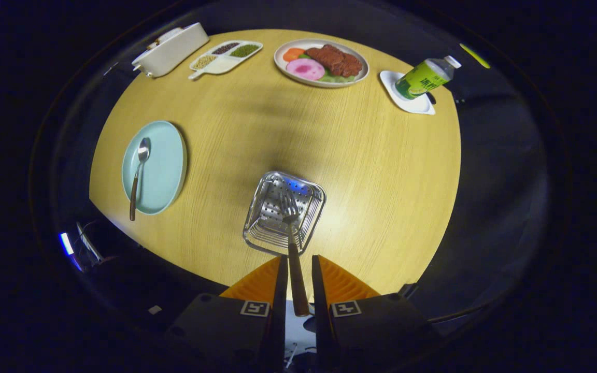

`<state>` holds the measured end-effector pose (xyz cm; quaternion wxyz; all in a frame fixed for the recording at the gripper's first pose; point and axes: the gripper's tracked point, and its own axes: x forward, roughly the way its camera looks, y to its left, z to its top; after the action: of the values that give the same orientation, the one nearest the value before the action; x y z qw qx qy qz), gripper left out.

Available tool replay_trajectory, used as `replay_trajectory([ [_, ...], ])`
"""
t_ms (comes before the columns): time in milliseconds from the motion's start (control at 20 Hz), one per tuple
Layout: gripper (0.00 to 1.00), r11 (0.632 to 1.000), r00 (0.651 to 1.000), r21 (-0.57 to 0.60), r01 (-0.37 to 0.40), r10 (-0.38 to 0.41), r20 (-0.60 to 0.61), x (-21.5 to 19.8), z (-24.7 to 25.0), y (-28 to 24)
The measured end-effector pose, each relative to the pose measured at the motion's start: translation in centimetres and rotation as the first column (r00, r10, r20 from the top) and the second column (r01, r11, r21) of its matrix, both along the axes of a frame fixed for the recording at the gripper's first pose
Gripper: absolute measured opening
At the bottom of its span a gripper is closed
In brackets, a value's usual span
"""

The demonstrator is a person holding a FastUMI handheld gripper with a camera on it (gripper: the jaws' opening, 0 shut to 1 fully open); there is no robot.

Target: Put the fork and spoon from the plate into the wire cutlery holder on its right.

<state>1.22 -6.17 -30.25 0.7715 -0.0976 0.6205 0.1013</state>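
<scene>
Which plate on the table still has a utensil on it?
The light blue plate, with the spoon on it. The food plate has none; the fork sits between the gripper fingers.

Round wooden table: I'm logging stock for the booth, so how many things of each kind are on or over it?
Cutlery: 2, wood-handled metal fork between the gripper fingers, wood-handled metal spoon
Dishes: 5, pale blue plate, food plate, divided tray, white saucer, white box
Wire cutlery holder: 1
Green bottle: 1
Total: 9

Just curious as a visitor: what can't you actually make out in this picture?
- Fork handle: whether the hand-held gripper pinches it; slim gaps show.
- Wire cutlery holder: whether the tines touch its floor.
- Bottle label: too small.
- White box: contents hidden by its walls.
</scene>
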Motion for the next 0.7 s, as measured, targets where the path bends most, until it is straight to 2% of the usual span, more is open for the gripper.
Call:
replay_trajectory([
  [150,0.28,0.999,0.976,0.052,0.013,-0.024,0.216,0.7,2.8,2.2],
  [300,0.29,0.988,0.943,0.152,-0.013,-0.039,0.331,-0.2,5.2,7.3],
  [500,0.29,0.961,0.913,0.264,-0.078,-0.037,0.405,-1.4,5.5,16.2],
  [700,0.30,0.938,0.926,0.317,-0.143,0.013,0.378,-3.5,3.2,24.5],
])
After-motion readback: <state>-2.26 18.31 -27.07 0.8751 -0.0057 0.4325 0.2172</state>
